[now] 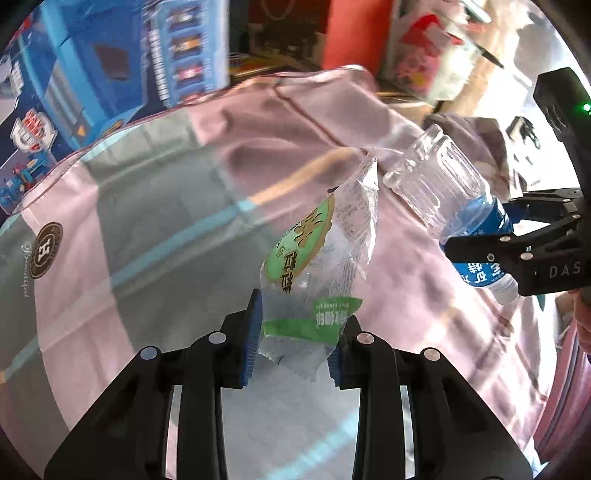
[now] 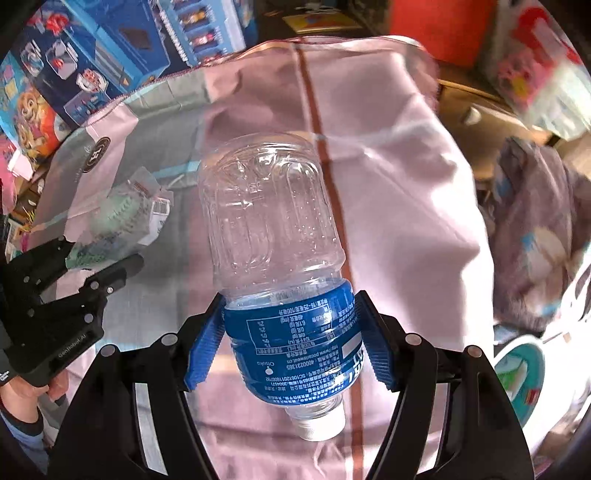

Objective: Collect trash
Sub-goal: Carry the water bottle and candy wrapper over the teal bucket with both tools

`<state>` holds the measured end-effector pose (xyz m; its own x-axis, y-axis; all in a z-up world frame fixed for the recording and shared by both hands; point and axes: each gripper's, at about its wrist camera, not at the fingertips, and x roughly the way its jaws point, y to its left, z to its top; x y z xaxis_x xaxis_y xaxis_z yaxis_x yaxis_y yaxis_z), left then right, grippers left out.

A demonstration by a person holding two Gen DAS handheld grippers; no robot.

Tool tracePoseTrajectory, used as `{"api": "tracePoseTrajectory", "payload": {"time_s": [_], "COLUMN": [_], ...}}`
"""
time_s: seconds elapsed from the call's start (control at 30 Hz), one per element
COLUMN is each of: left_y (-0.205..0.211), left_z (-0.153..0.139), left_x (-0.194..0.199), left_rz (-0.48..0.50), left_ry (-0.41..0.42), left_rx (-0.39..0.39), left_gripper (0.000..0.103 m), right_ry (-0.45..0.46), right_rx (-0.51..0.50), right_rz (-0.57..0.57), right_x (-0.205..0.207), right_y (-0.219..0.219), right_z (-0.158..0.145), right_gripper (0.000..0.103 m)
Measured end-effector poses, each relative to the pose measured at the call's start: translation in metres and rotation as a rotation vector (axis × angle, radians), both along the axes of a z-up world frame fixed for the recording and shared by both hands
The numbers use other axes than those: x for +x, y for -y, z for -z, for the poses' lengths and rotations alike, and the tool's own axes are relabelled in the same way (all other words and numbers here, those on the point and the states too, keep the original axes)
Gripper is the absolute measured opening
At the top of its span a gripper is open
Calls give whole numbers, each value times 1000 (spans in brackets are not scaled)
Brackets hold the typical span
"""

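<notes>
My left gripper (image 1: 295, 332) is shut on a clear plastic wrapper (image 1: 317, 266) with green print, which hangs above the pink and grey checked bedsheet (image 1: 147, 206). At the right of the left wrist view my right gripper (image 1: 480, 236) holds a clear water bottle (image 1: 443, 188) by its blue label. In the right wrist view that gripper (image 2: 291, 339) is shut on the bottle (image 2: 269, 221), with the white cap (image 2: 321, 424) toward the camera and the base pointing away. The left gripper (image 2: 99, 262) with the wrapper (image 2: 122, 218) shows at the left edge there.
Blue toy boxes (image 1: 92, 62) stand along the far left edge of the bed. A red box (image 1: 351, 33) and colourful packages (image 2: 535, 59) lie beyond the far edge. A purple patterned cloth (image 2: 539, 229) is bunched at the right. A person's hand (image 2: 26, 391) grips the left tool.
</notes>
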<state>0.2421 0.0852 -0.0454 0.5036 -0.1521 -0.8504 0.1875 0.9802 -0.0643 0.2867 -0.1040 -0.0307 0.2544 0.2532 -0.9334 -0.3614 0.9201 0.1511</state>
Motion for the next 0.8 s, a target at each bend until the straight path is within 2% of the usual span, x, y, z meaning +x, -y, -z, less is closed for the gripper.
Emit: {"api": "tracePoseTrajectory", "payload": {"time_s": [0.2, 0.33, 0.8], "left_y": [50, 92, 234], "left_z": [-14, -21, -27], "left_x": [-26, -41, -64], "left_rz": [52, 108, 296], "left_ry": [10, 8, -24], "left_rx": [-15, -25, -39], "left_gripper": [31, 32, 32], "right_ry": [0, 10, 36], "right_rx": [50, 79, 171], "right_rz": [63, 115, 335], "right_x": [-32, -58, -118], "right_y": [47, 92, 244], "right_z": [-3, -7, -7], "right_gripper": [66, 66, 66]}}
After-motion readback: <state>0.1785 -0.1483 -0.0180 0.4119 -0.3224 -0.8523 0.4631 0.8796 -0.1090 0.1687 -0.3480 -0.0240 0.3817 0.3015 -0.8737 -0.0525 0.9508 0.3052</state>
